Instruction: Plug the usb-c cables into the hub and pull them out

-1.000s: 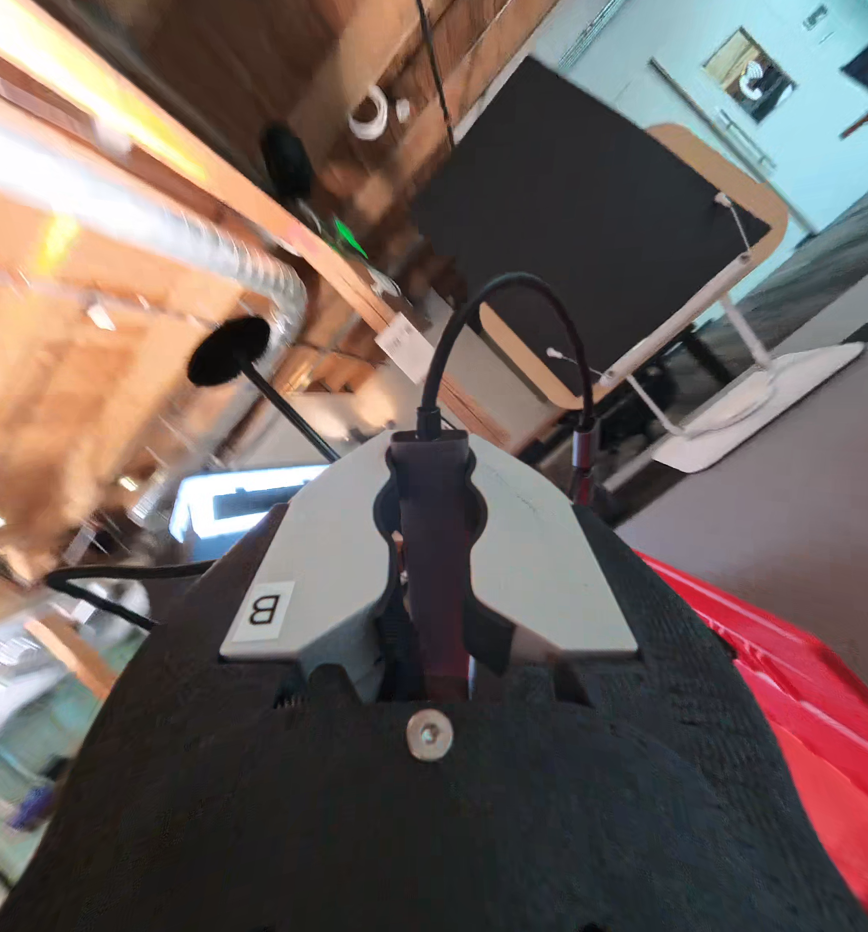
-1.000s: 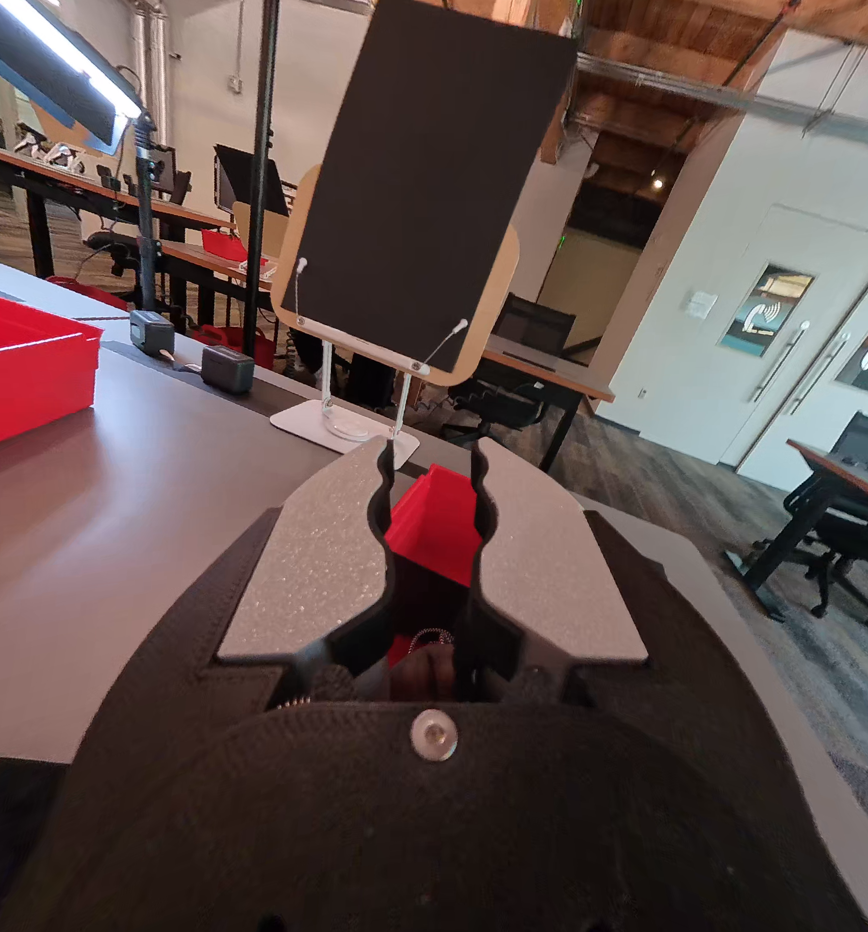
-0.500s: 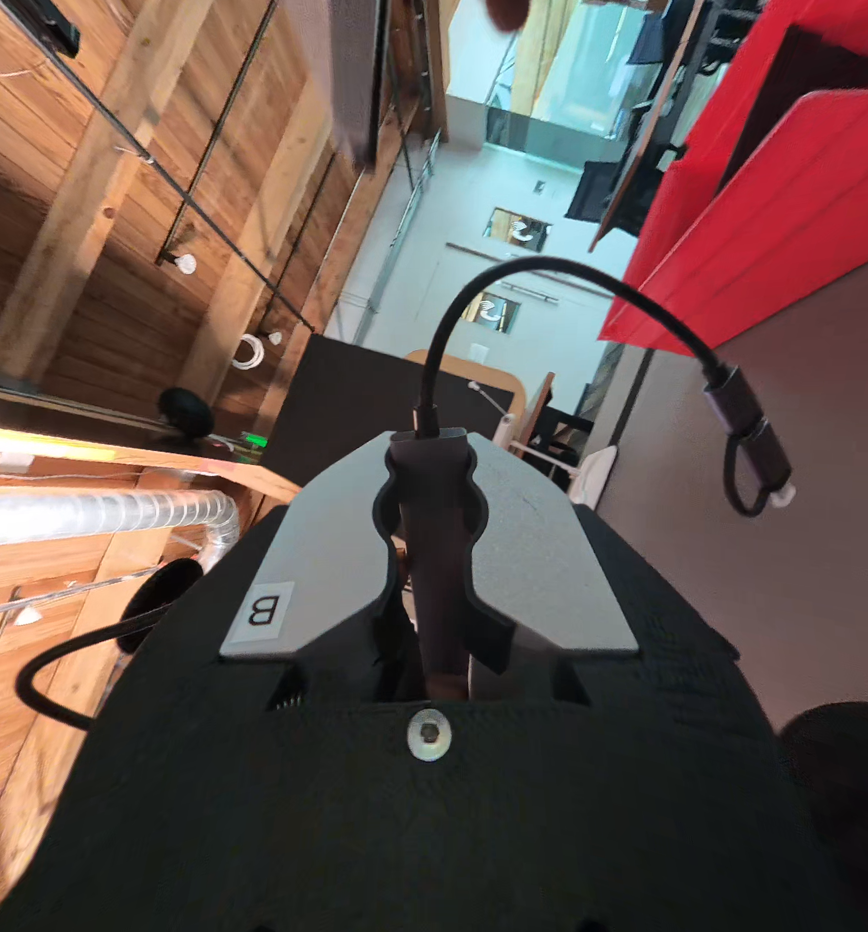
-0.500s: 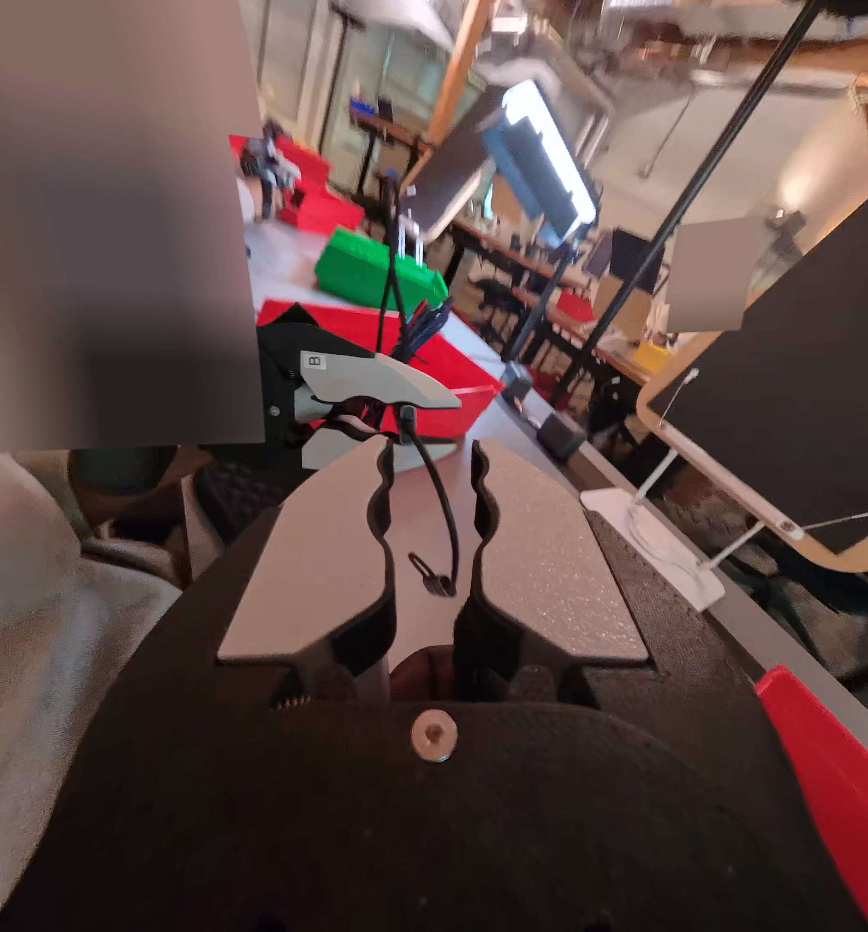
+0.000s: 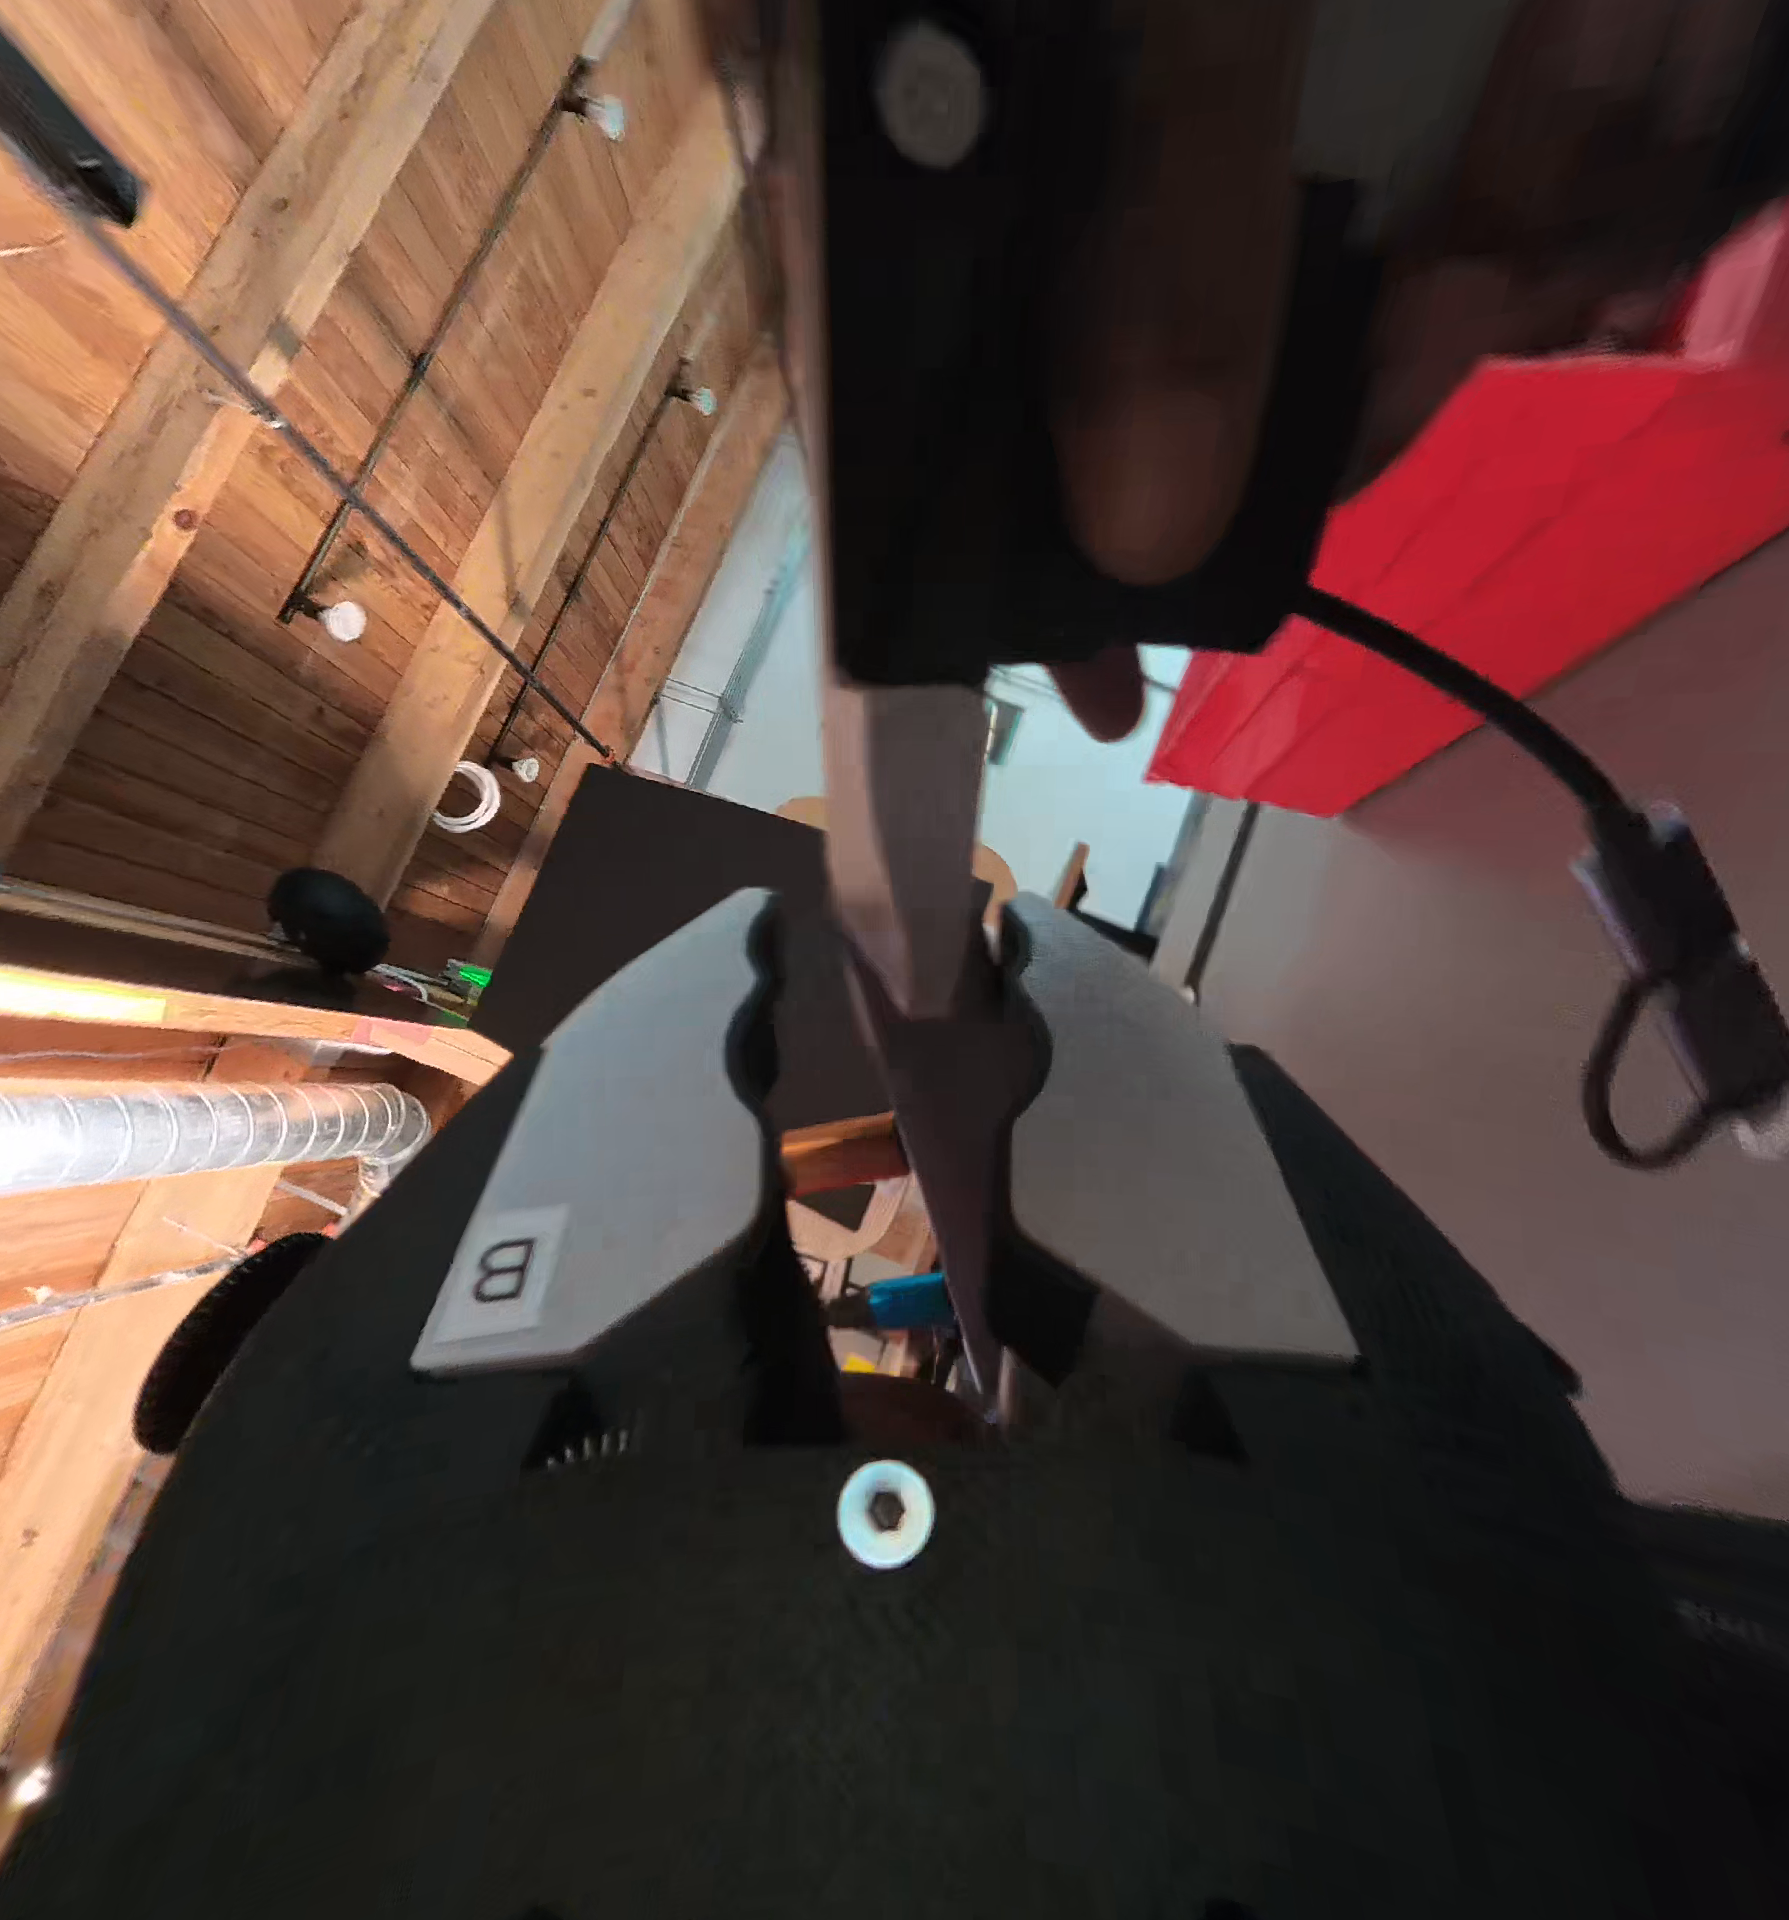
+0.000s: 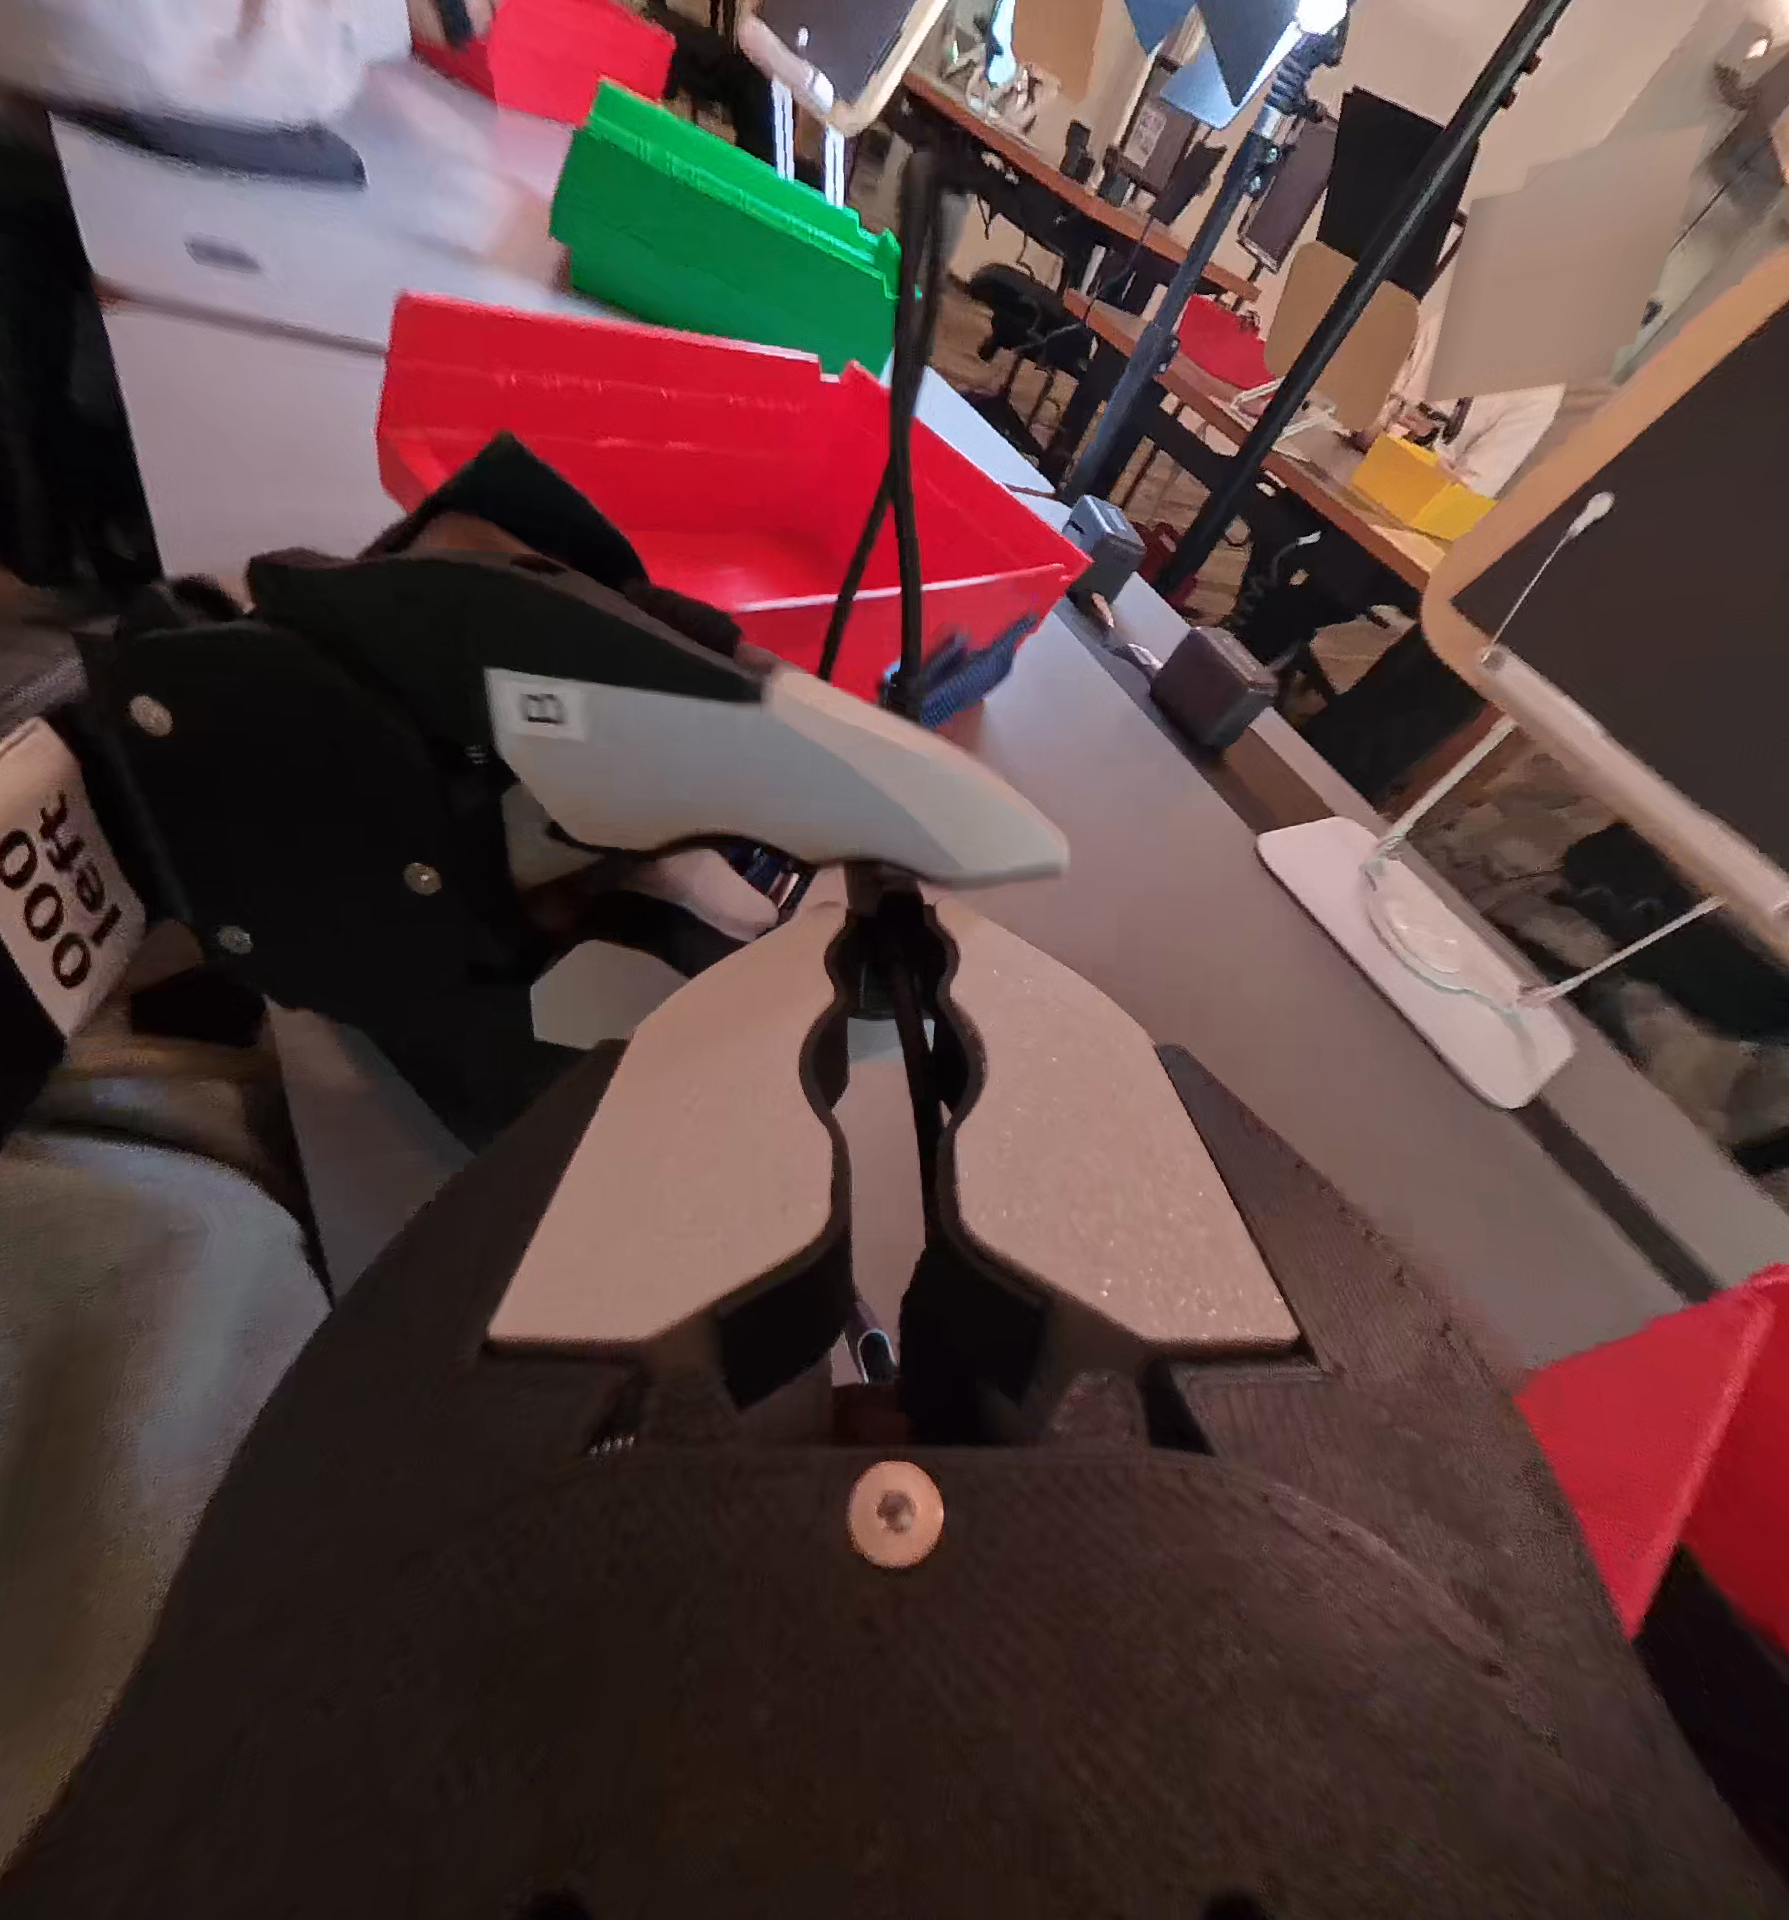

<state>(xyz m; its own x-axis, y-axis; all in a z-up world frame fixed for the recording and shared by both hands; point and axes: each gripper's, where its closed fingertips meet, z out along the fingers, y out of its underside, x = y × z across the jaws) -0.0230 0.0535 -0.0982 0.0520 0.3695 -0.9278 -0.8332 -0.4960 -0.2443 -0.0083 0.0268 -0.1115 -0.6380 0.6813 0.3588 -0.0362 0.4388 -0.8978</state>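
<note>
Left gripper (image 5: 890, 997), lower centre: jaws parted around hub (image 5: 937, 1122). Right gripper (image 5: 900, 977) entering from top. Cable plug (image 5: 1690, 987), right edge.

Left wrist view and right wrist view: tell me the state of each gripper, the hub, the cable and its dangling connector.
left gripper: open, fingers spread wide.
right gripper: fingers close together around the black cable; firm grip unclear.
hub: between the left gripper's fingers, leaning on one, not clamped.
black cable: arcs freely through the air.
connector: dangling, plugged into nothing.
</note>
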